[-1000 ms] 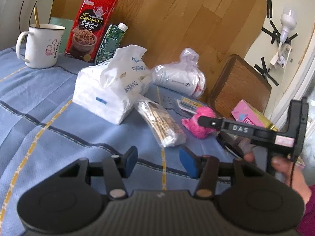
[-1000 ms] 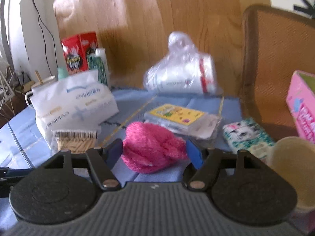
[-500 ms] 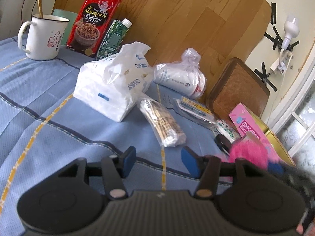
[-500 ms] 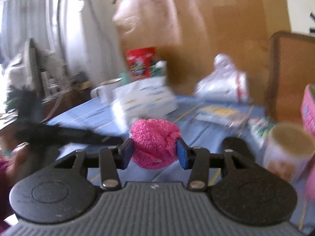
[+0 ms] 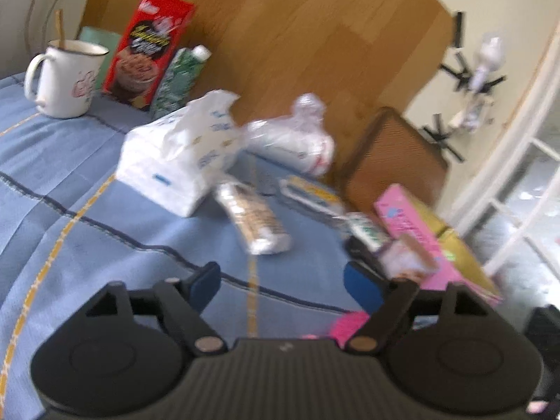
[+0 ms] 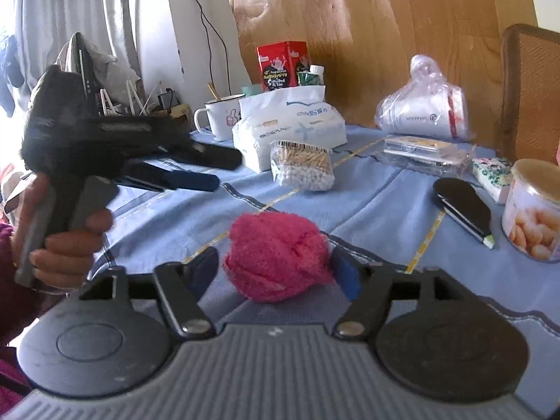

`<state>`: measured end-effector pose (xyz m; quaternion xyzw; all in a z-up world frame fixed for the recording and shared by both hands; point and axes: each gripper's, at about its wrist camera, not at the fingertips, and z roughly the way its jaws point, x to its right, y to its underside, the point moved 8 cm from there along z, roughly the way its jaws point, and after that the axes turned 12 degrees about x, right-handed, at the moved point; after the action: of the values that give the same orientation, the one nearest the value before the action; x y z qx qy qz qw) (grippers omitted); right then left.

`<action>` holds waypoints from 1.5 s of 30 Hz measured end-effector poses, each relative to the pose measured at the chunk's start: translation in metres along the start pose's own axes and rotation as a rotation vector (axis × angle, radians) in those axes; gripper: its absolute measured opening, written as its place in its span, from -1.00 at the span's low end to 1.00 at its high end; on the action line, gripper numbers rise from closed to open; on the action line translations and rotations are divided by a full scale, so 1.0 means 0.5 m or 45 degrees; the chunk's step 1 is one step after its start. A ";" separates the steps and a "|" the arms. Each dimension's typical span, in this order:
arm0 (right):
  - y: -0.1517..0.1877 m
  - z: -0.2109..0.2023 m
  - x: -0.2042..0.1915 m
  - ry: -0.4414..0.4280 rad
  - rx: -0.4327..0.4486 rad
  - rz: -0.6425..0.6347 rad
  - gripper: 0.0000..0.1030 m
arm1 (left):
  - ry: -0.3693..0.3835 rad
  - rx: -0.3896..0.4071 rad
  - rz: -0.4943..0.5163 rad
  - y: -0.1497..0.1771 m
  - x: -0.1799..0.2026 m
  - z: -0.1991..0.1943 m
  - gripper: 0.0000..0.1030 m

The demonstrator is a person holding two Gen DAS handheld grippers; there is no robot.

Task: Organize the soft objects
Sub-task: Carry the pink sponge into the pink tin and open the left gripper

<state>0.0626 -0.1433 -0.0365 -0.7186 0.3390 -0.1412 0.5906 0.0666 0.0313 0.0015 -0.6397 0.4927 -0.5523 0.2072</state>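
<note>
A fluffy pink sock ball sits between the fingers of my right gripper, low over the blue tablecloth; the jaws stand a little wider than the ball, so contact is unclear. A pink blur of it shows low in the left wrist view. My left gripper is open and empty above the cloth; it also shows, held in a hand, in the right wrist view. A white tissue pack lies further back.
On the table: a white mug, red box, green carton, bagged white roll, cotton swab pack, black case, tin can, pink box. A wicker chair back stands beyond.
My right gripper has swung left and down with the pink ball and its jaws have widened. The left gripper's jaws have opened wider; its view is blurred from moving.
</note>
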 end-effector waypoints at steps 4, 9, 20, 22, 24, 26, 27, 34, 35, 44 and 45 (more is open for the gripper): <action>0.005 -0.016 0.003 -0.002 0.016 0.009 0.52 | 0.055 -0.036 0.040 0.016 0.039 -0.015 0.70; 0.011 -0.008 -0.004 -0.003 -0.004 -0.017 0.56 | 0.078 -0.130 0.085 0.054 0.075 0.005 0.48; 0.007 -0.019 0.033 0.132 0.077 0.035 0.06 | 0.204 -0.250 0.174 0.067 0.187 0.083 -0.08; -0.015 -0.048 0.053 0.198 0.170 0.027 0.06 | 0.257 -0.234 0.238 0.052 0.237 0.100 -0.08; -0.037 -0.083 0.082 0.279 0.260 0.027 0.07 | 0.321 -0.221 0.307 0.041 0.298 0.123 -0.08; -0.058 -0.121 0.120 0.370 0.332 0.029 0.07 | 0.383 -0.215 0.364 0.039 0.361 0.151 -0.08; -0.066 -0.137 0.140 0.412 0.358 0.030 0.07 | 0.416 -0.216 0.389 0.041 0.395 0.169 -0.08; -0.095 -0.258 0.290 0.757 0.483 0.009 0.07 | 0.572 -0.250 0.516 0.089 0.608 0.287 -0.06; -0.094 -0.273 0.314 0.810 0.488 0.007 0.07 | 0.580 -0.257 0.532 0.098 0.632 0.303 -0.06; -0.083 -0.348 0.515 1.342 0.414 -0.043 0.52 | 0.474 -0.264 0.595 0.150 0.692 0.394 -0.01; -0.082 -0.357 0.535 1.376 0.403 -0.040 0.65 | 0.476 -0.264 0.584 0.148 0.681 0.387 0.02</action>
<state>0.1634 -0.4498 -0.0040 -0.4515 0.5574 -0.5472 0.4314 0.1805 -0.3469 0.0540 -0.4170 0.7073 -0.5462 0.1659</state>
